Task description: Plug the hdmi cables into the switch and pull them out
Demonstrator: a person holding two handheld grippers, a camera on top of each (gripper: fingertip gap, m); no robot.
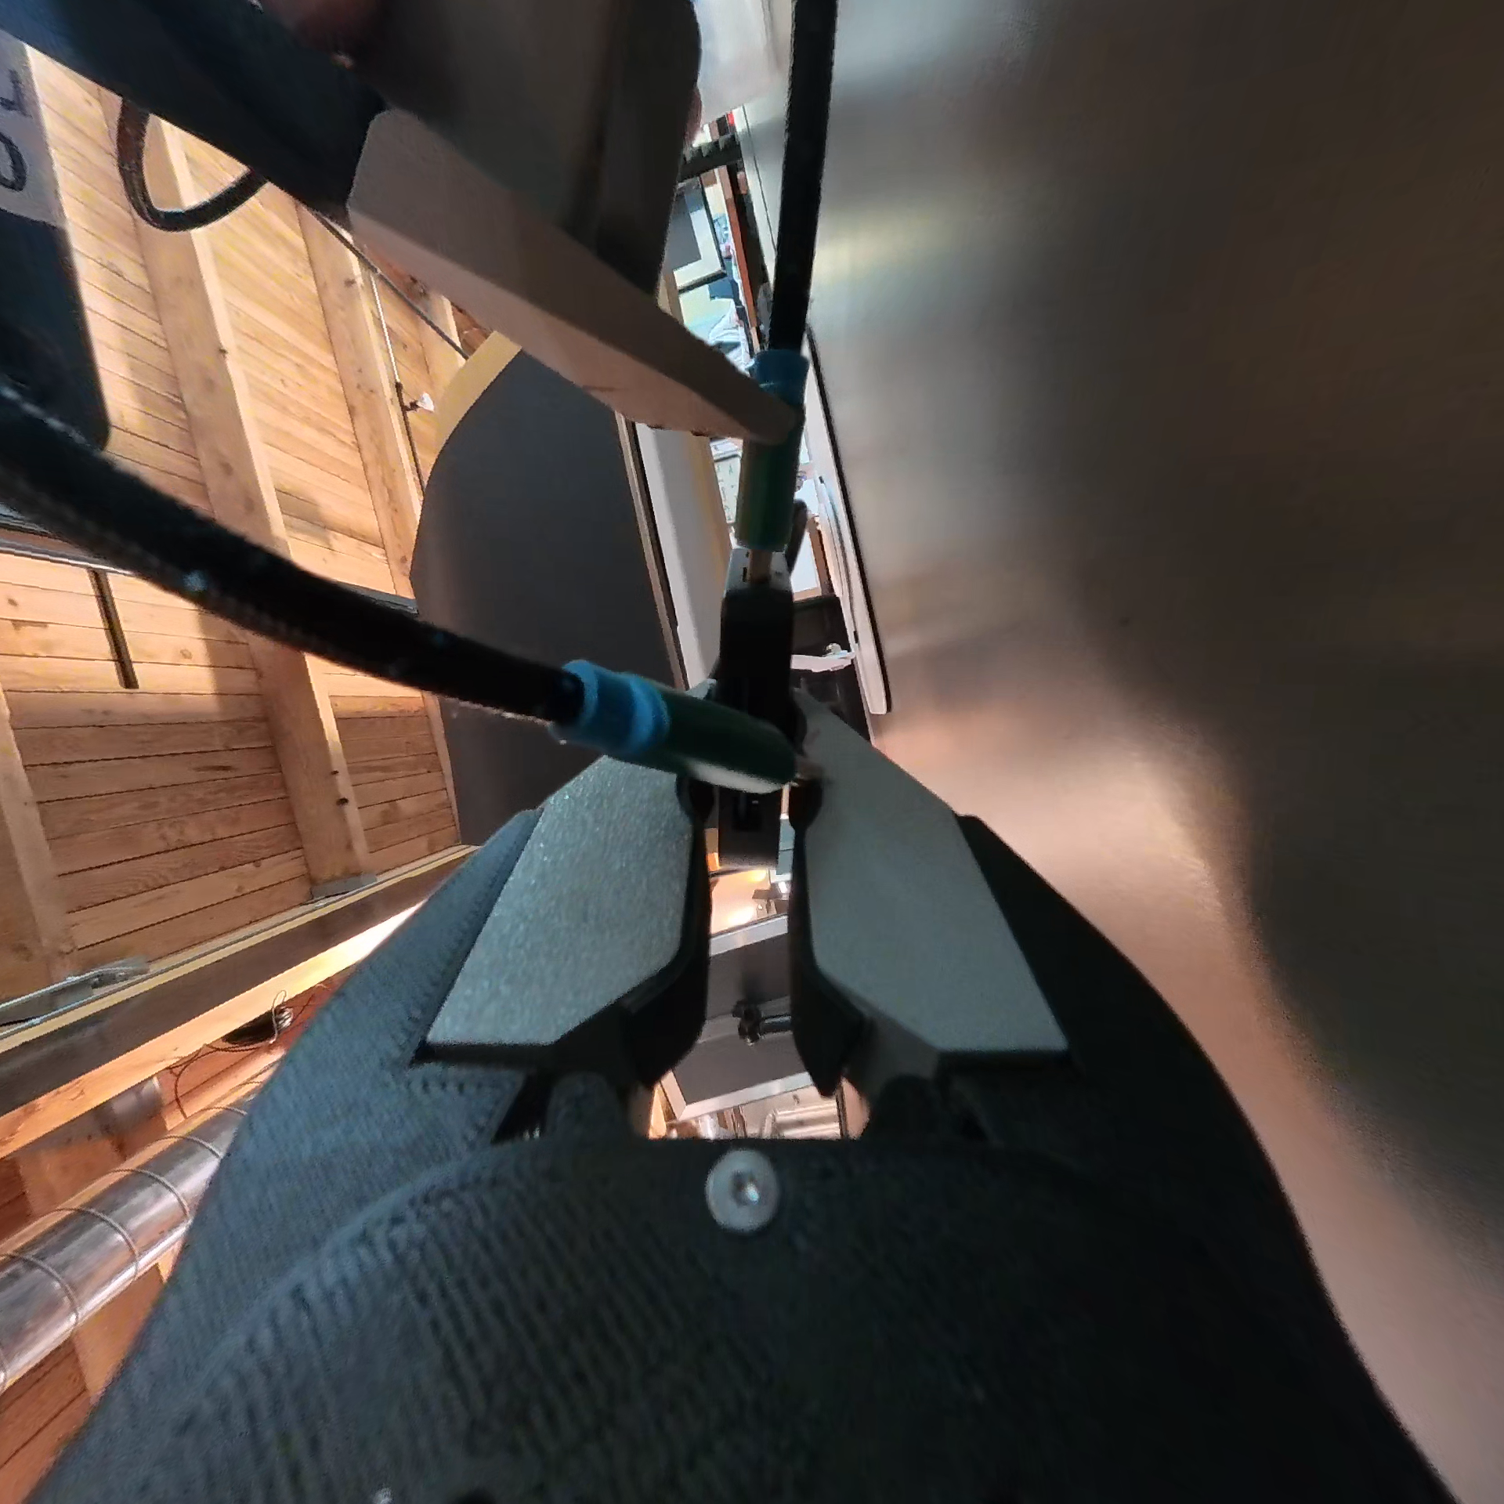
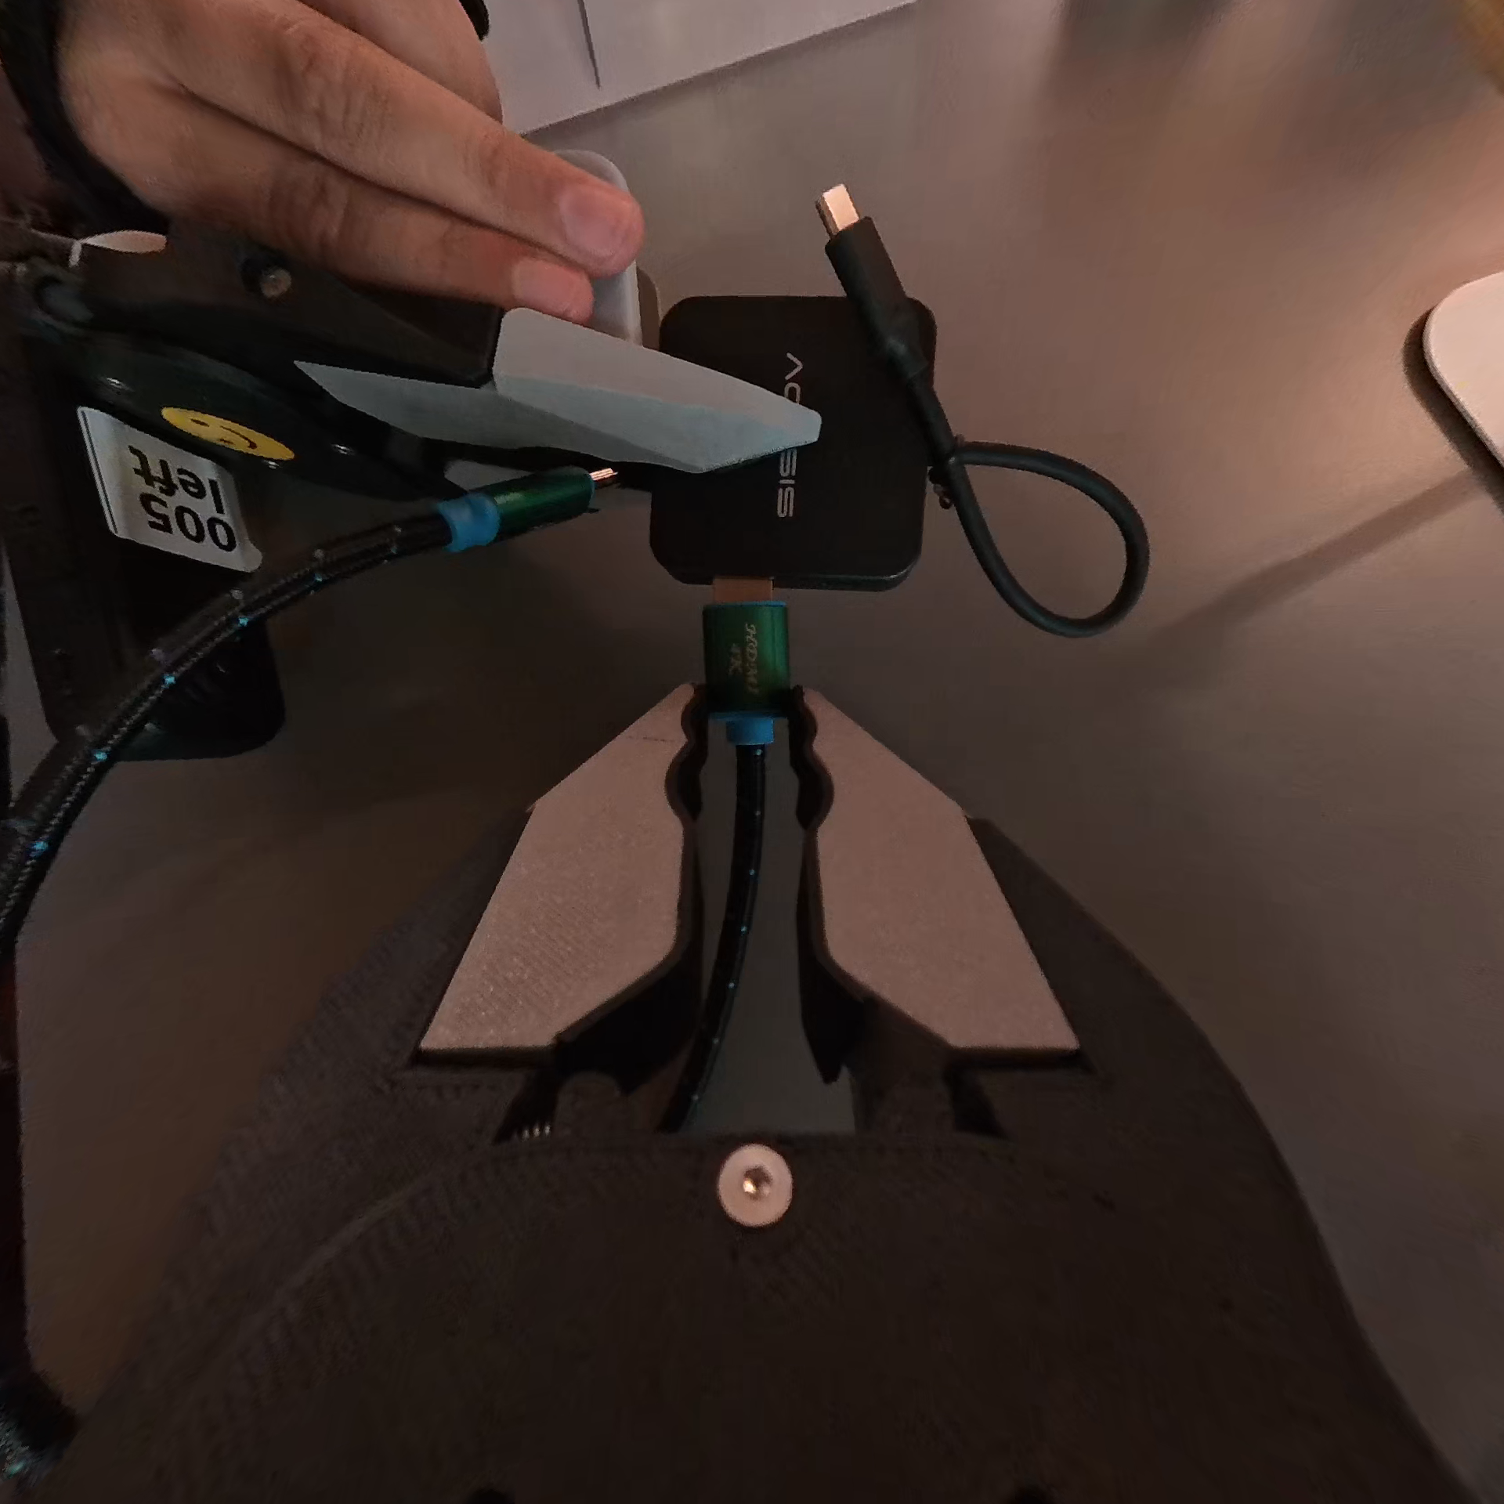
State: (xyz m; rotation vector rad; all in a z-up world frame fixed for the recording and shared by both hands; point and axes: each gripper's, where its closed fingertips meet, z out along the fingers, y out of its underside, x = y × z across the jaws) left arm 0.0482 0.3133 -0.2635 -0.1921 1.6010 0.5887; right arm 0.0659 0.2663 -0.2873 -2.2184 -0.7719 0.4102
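Right wrist view: the right gripper (image 2: 745,708) pinches the rear of a green HDMI plug (image 2: 745,651), a pad pressed against each side just above its blue strain-relief collar, the braided black cable trailing back between the fingers. The plug's metal tip sits in the near edge of a small black switch box (image 2: 732,504) lying flat on the grey worktop (image 2: 1221,814), with a strip of metal showing, so it looks only partly seated. The switch's own short lead (image 2: 1050,529) loops off to the right, its connector free. From the left, the left gripper (image 2: 700,456), held by a person's hand (image 2: 309,138), reaches over the switch's left edge, and a second green HDMI plug (image 2: 537,496) lies under it, tip just short of the switch. In the left wrist view that gripper appears to clamp this second plug crosswise at its fingertips. The step in hand looks like insertion or withdrawal of both plugs; which cannot be told. The next move calls for a straight push or pull along each plug's axis while the switch stays steady.
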